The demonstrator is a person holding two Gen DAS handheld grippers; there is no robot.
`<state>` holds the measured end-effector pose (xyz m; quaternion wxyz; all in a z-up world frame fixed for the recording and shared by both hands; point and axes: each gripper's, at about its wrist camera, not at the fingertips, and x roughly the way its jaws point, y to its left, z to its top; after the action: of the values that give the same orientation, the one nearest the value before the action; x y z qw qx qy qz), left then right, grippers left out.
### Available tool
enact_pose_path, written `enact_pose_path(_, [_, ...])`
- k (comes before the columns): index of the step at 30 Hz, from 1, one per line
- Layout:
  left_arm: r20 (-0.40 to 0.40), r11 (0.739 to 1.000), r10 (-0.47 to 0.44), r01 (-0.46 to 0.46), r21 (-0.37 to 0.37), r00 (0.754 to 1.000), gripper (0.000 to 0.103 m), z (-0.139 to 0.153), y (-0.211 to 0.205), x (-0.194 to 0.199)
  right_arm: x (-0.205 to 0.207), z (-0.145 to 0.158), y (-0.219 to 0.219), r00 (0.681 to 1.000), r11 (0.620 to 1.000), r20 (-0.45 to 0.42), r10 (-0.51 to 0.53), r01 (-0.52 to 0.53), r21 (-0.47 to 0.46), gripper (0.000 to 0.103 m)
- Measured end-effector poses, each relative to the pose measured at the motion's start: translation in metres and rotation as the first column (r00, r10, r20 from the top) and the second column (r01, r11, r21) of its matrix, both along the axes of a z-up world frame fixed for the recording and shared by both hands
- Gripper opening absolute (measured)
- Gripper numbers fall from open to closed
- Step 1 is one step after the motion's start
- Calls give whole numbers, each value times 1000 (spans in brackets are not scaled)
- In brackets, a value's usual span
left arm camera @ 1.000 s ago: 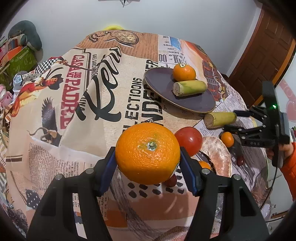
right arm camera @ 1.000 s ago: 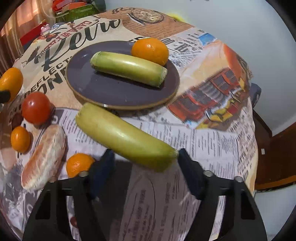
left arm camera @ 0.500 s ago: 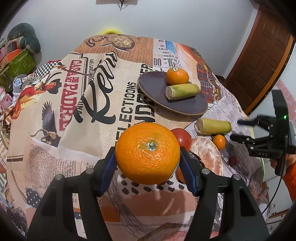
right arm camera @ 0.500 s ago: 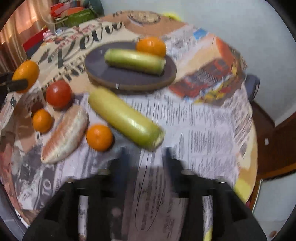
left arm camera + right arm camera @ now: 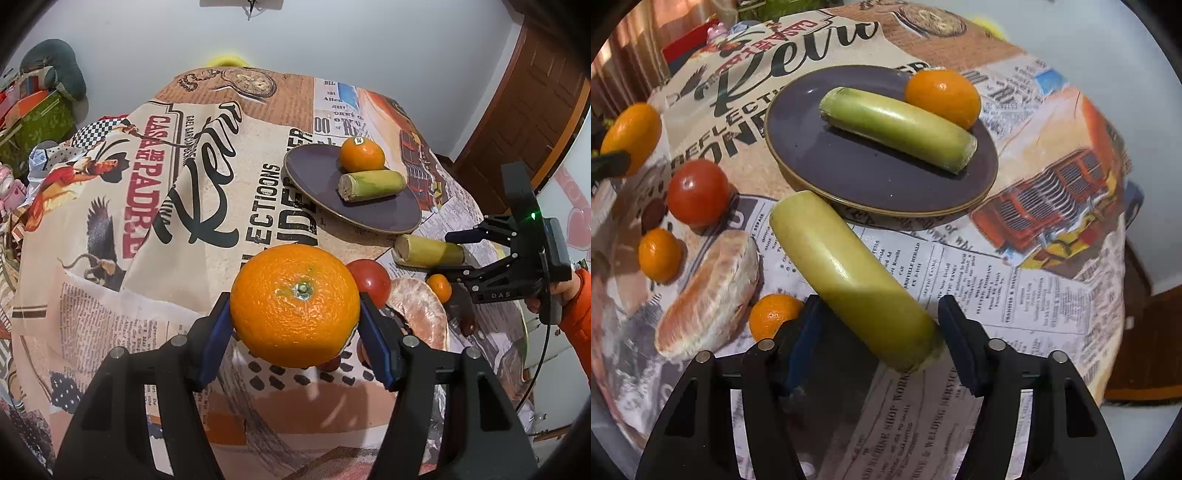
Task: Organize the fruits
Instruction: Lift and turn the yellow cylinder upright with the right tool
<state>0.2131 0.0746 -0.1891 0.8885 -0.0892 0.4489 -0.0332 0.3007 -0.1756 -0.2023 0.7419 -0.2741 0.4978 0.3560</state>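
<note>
My left gripper (image 5: 295, 306) is shut on a large orange (image 5: 295, 306), held above the table's near side; the right wrist view shows this orange (image 5: 631, 136) at the far left. A dark purple plate (image 5: 849, 173) carries another orange (image 5: 943, 98) and a green cane piece (image 5: 897, 129). A second green cane piece (image 5: 846, 266) lies on the tablecloth just in front of the plate. My right gripper (image 5: 881, 314) is open with that piece's near end between its fingers; a gap shows at the left pad. The left wrist view has the right gripper (image 5: 452, 254) straddling the cane's end.
Left of the loose cane lie a red tomato (image 5: 698, 192), a peeled citrus segment (image 5: 709, 288) and two small mandarins (image 5: 659, 253) (image 5: 774, 315). The printed cloth covers a round table whose edge (image 5: 1108, 332) drops off at the right. A hand in an orange sleeve (image 5: 576, 295) holds the right gripper.
Half a second ago the right gripper had pulled back clear of the loose cane piece; now it is over the piece's near end again. The left gripper and its orange stayed put.
</note>
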Motion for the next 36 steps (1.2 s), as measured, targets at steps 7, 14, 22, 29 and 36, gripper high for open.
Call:
enact_pose_path(7, [5,1000,-16,16,1,1000,65,3,-7,-1,-31,0,-19,999,1000,31,-20,20,-3,39])
enact_pose_path(14, [17,999,-39,39,-5,999,65,9,-18,-5,-47,4,-59,980,981,-42,-193,194,21,36])
enact_pose_path(22, [25,998,-55,56,-5,998,64,14,-28,-6,-40,9,-42,978,974,-50,-204,208,87,37])
enact_pose_path(29, [23,998,-58,58,4,998,64,15,-28,-4,-25,-3,-24,973,966,-65,-223,230,120,37])
enact_pose_path(36, [37,999,-49,49,5,998,64,18,-28,16,-30,20,-33,962,947,7,-273,268,179,34])
